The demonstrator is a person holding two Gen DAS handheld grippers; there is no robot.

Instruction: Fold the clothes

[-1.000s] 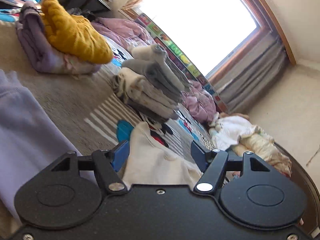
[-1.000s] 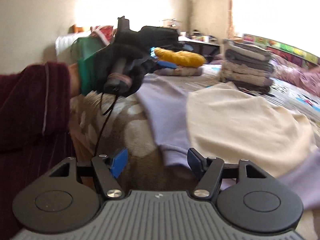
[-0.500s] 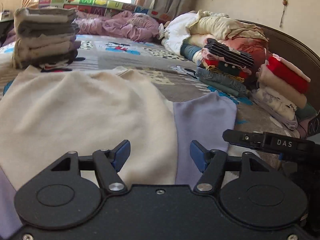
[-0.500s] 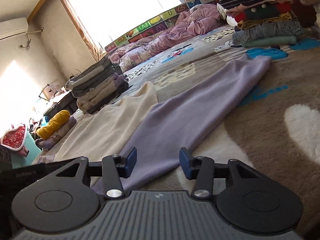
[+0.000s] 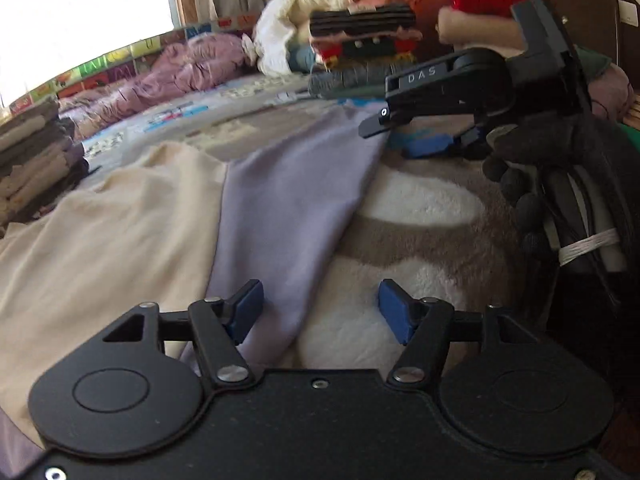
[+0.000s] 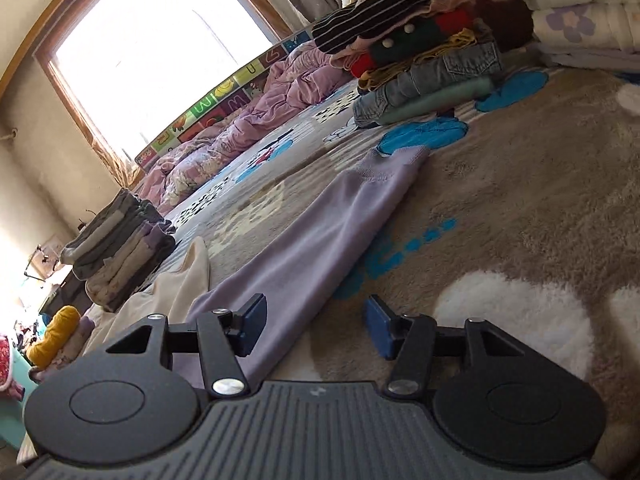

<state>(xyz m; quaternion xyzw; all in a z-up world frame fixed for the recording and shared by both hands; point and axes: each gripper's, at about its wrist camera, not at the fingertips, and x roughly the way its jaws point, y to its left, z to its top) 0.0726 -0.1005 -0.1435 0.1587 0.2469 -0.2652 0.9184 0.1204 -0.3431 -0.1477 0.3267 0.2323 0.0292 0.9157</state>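
Observation:
A lavender garment sleeve (image 5: 292, 208) lies stretched across the brown and white fleece bed cover (image 5: 420, 200), beside its cream body panel (image 5: 104, 248). My left gripper (image 5: 320, 312) is open low over the sleeve's near end, its left pad by the sleeve edge. My right gripper (image 6: 314, 324) is open just above the same sleeve (image 6: 320, 248), whose cuff (image 6: 400, 164) lies far ahead. The right gripper also shows in the left wrist view (image 5: 404, 136), held by a black-gloved hand over the cuff end.
A stack of folded clothes (image 6: 120, 248) stands at the left, another stack with jeans and a striped top (image 6: 420, 60) at the far right. Pink bedding (image 6: 240, 128) lies under the window. A yellow folded item (image 6: 52, 336) sits far left.
Both grippers have swung right and dropped lower along the lavender sleeve. The right gripper has moved nearer the sleeve and has risen in the left wrist view. Both stay open.

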